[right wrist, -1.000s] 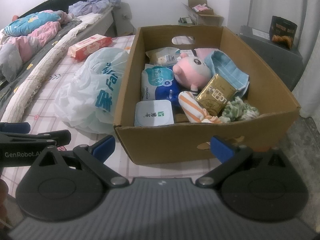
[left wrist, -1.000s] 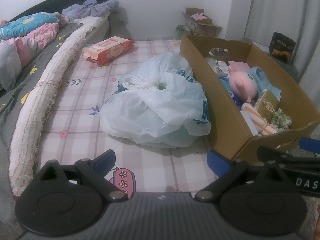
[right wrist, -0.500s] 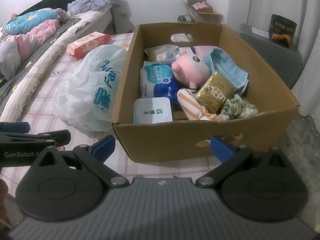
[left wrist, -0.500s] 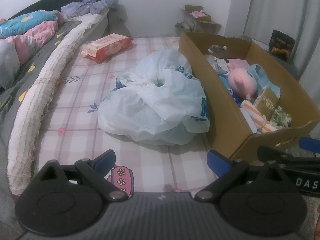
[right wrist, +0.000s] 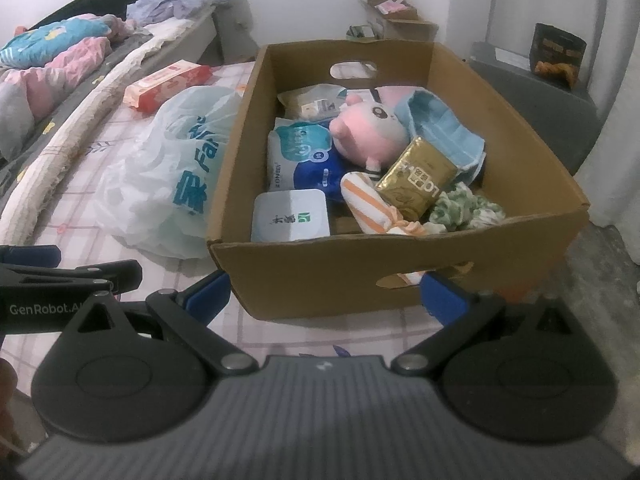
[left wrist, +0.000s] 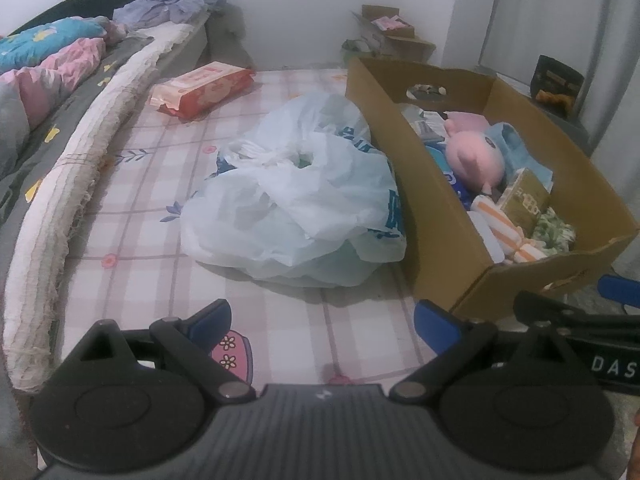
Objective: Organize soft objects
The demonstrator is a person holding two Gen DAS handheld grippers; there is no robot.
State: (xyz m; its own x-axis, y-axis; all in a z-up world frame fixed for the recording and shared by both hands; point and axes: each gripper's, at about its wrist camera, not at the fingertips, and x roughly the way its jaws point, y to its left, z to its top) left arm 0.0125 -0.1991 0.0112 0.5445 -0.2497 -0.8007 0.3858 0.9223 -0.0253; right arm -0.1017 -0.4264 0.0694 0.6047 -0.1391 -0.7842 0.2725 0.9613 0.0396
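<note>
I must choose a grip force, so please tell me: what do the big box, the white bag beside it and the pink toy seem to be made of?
The box looks like brown corrugated cardboard: matte, with a torn rim and punched handle holes. The white bag seems to be thin glossy plastic film, crumpled, translucent, printed in blue. The pink toy appears to be plush fabric with soft stuffing, judging by its fuzzy, rounded surface.

A small open cardboard box (right wrist: 394, 14) sits by the far wall; a dark bag (right wrist: 558, 54), perhaps snacks, rests on a grey cabinet (right wrist: 536, 98).
</note>
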